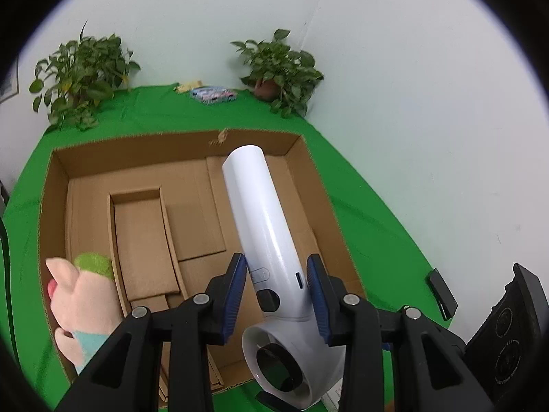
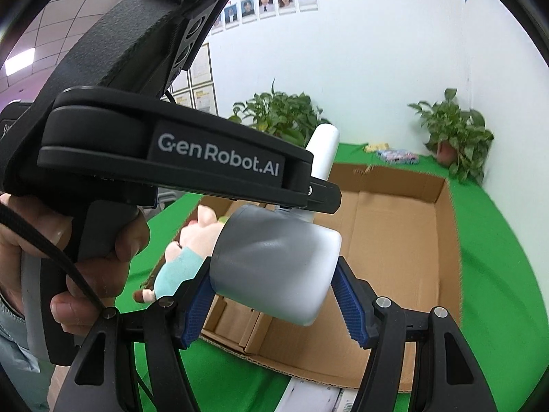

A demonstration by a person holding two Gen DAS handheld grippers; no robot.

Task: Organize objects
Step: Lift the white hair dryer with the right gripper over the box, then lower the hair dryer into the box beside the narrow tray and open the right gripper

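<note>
A white hair dryer (image 1: 271,240) is held over an open cardboard box (image 1: 171,144). My left gripper (image 1: 276,271) is shut on its handle, near the buttons. My right gripper (image 2: 271,285) is shut on the dryer's round head (image 2: 274,261), whose handle (image 2: 322,151) points away toward the back. A pink plush toy (image 1: 82,305) with a green patch lies in the box's near left corner; it also shows in the right wrist view (image 2: 192,240). The left gripper's black body (image 2: 164,151) fills the left of the right wrist view.
A smaller cardboard tray (image 1: 144,240) sits inside the box. The green cloth (image 1: 377,226) covers the table. Two potted plants (image 1: 82,79) (image 1: 278,72) and a small colourful packet (image 1: 214,94) stand at the back by the wall.
</note>
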